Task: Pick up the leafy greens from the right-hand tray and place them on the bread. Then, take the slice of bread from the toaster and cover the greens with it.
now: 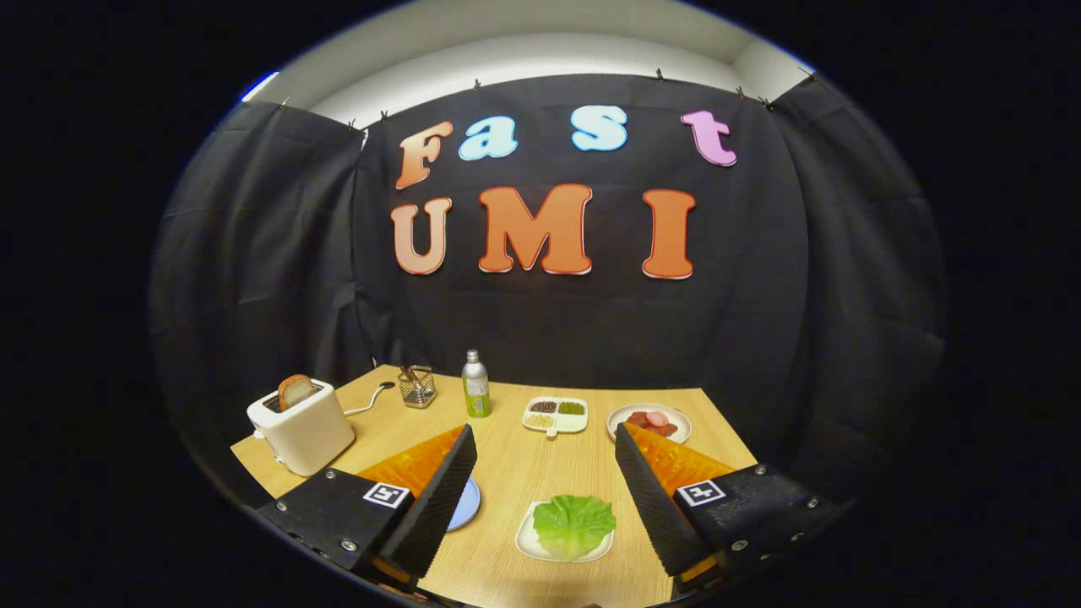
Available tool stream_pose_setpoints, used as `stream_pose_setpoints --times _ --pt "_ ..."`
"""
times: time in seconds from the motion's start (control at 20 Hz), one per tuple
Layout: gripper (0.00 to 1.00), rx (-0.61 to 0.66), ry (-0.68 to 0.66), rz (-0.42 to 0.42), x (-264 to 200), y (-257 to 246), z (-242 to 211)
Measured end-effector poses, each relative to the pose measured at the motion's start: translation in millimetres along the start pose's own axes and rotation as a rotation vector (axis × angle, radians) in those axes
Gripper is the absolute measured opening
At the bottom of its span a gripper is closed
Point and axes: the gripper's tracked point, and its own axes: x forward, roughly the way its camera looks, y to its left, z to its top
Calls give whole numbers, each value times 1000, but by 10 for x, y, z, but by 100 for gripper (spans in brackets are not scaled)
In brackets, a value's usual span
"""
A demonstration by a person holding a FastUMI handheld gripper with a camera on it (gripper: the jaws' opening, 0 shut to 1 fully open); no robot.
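Gripper point(545, 439) is held above the table point(507, 456), jaws spread wide, nothing gripped. Greens point(573, 523) are seen on a white tray point(530, 545) between the fingers, low and near. A blue plate point(466, 504) is partly hidden behind the left finger; bread on it cannot be made out. A toaster point(301, 431) with a bread slice point(296, 391) standing in its slot is seen beyond the left finger. A bottle point(475, 385), divided dish point(555, 415) and meat plate point(649, 422) are placed farther back.
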Motion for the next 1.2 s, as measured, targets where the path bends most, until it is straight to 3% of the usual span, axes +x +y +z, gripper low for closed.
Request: stream_pose_setpoints --times 0.4,1.2 --pt "99 36 274 66 371 35 -627" --pt "98 58 706 60 920 -240 -1941"
